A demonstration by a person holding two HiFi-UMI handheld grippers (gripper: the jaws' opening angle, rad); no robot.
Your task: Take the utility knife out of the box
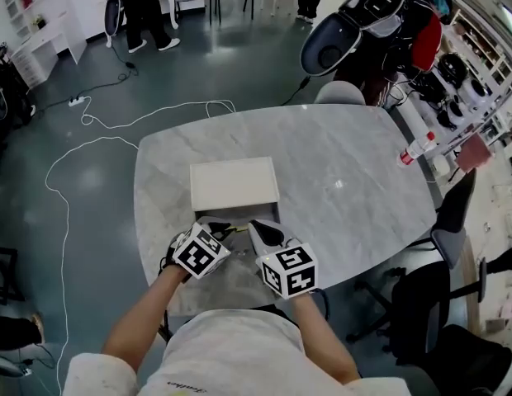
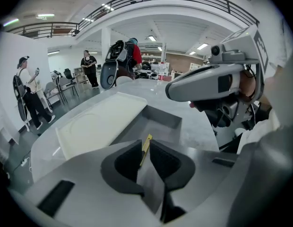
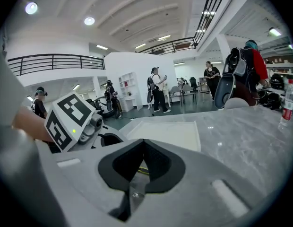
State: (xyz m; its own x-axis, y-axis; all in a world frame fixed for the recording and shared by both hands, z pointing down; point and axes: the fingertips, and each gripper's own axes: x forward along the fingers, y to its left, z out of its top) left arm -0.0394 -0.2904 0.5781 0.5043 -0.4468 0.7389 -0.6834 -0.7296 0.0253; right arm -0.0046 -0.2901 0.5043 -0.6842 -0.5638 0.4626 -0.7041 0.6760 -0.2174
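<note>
Marble-patterned and pale, the table (image 1: 347, 180) fills the middle of the head view above a dark teal floor, where a white cable (image 1: 82, 151) loops across the left side and people stand at the upper left. A bottle (image 1: 417, 149) with a red cap lies near the table's right edge, and a black office chair (image 1: 421, 304) sits at the lower right. A white lid (image 1: 233, 184) rests flat at the centre of the table. Just below it in the frame is the open grey box (image 2: 158, 126), touching or nearly touching the lid's near edge. Both grippers are held low over the table's near edge, their marker cubes (image 1: 198, 252) side by side and their jaws aimed toward the box. The left gripper (image 2: 146, 141) is clamped on the utility knife (image 2: 147, 145). The knife shows as a thin yellow strip, edge-on, pinched between the dark pads, and its far end pokes past the tips over the near side of the box. The right gripper (image 3: 144, 141) is clenched with its jaw tips meeting. A yellow sliver shows through the small gap under the tips, but it lies beyond the jaws, not in their grip. In the left gripper view the right gripper's pale body hangs in the upper right, close above the table.
</note>
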